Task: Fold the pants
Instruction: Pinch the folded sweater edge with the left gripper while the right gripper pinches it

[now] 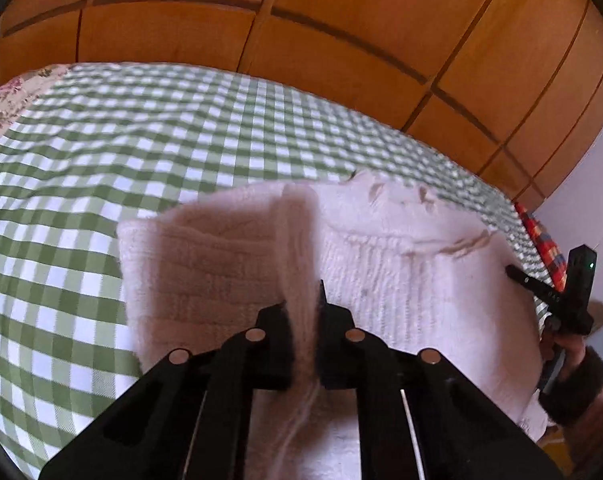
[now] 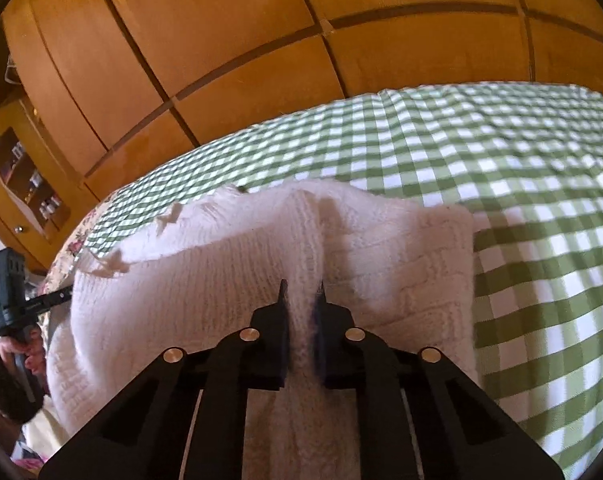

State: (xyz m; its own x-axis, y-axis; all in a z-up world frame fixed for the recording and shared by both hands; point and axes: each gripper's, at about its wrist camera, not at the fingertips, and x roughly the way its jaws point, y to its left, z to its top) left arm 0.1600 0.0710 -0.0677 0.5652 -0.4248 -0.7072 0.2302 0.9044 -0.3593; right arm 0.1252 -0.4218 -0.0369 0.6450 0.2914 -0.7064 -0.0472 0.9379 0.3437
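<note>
Pinching a ridge of fabric each, the left gripper (image 1: pixel 303 300) and the right gripper (image 2: pixel 301 300) are clenched on the white knitted pants (image 1: pixel 401 280), which are lying bunched on a green checked bedspread (image 1: pixel 121 140). Wooden wardrobe doors (image 2: pixel 241 40) are standing behind the bed.

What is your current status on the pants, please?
Left gripper and right gripper both shut on white knit pants. Pants lifted over the checkered bedspread. Nothing in the way.
</note>
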